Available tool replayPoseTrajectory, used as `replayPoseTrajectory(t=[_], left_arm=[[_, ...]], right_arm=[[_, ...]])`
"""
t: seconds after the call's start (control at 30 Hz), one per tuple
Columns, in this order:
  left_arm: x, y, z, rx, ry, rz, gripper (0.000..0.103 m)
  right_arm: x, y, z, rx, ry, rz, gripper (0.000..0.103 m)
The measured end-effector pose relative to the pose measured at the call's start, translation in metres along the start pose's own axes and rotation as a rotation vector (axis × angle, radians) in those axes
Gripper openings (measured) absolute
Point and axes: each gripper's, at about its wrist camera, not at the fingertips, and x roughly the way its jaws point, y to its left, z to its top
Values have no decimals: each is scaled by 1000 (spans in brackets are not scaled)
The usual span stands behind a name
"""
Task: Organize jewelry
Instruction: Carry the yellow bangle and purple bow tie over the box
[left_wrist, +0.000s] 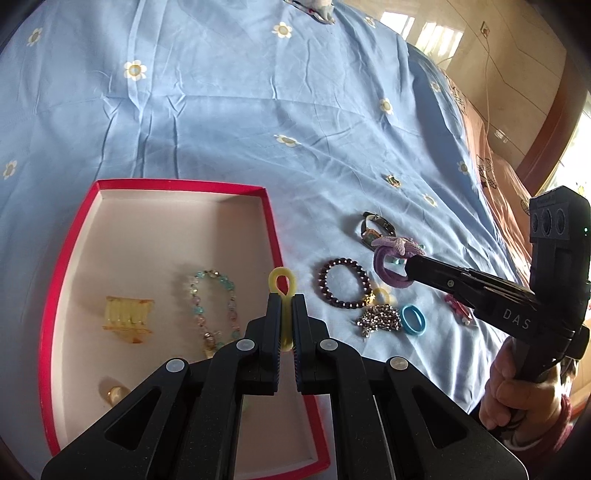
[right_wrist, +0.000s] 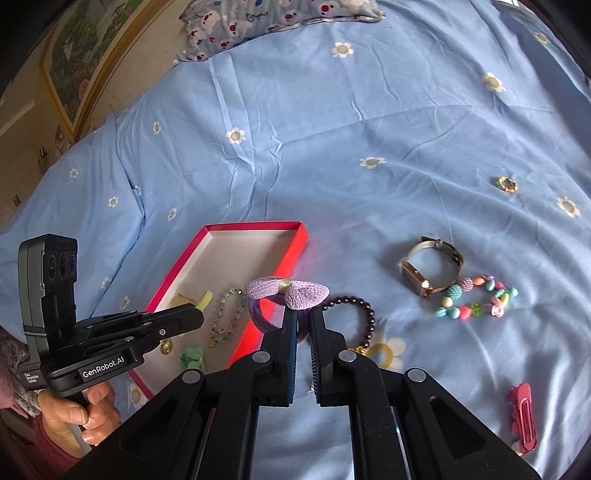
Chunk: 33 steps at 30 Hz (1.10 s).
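Observation:
My left gripper (left_wrist: 286, 301) is shut on a yellow elastic loop (left_wrist: 282, 282) and hangs over the right edge of a red box (left_wrist: 177, 184) with a white inside. In the box lie an amber hair claw (left_wrist: 127, 319), a pale beaded bracelet (left_wrist: 214, 306) and a gold ring (left_wrist: 110, 393). My right gripper (right_wrist: 303, 314) is shut on a purple hair tie with a bow (right_wrist: 288, 291), held above the sheet just right of the red box (right_wrist: 291, 258). The left gripper (right_wrist: 201, 314) with the yellow loop (right_wrist: 205, 299) is over the box.
On the blue flowered sheet lie a dark bead bracelet (right_wrist: 354, 306), a watch (right_wrist: 432, 266), a coloured bead bracelet (right_wrist: 476, 299), a red clip (right_wrist: 522, 417), a small ring (right_wrist: 506, 184), a silver chain (left_wrist: 380, 319) and a blue elastic (left_wrist: 413, 319). A pillow (right_wrist: 273, 22) lies far back.

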Motion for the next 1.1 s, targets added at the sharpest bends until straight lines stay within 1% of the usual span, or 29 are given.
replayPoseTrajectory(t=[0.27, 0.53, 0.87, 0.97, 1.1], left_arm=[[-8, 19, 1, -23, -17, 28, 4], [-13, 49, 6, -54, -30, 74, 4], [-4, 93, 21, -88, -27, 145, 4], [2, 109, 27, -102, -17, 165, 4], [16, 125, 31, -111, 16, 192, 4]], right_arm=[[11, 17, 1, -22, 15, 24, 6], [31, 37, 10, -52, 31, 50, 6], [85, 62, 15, -106, 106, 67, 6], [99, 65, 17, -116, 122, 67, 6], [118, 68, 19, -126, 143, 61, 6]])
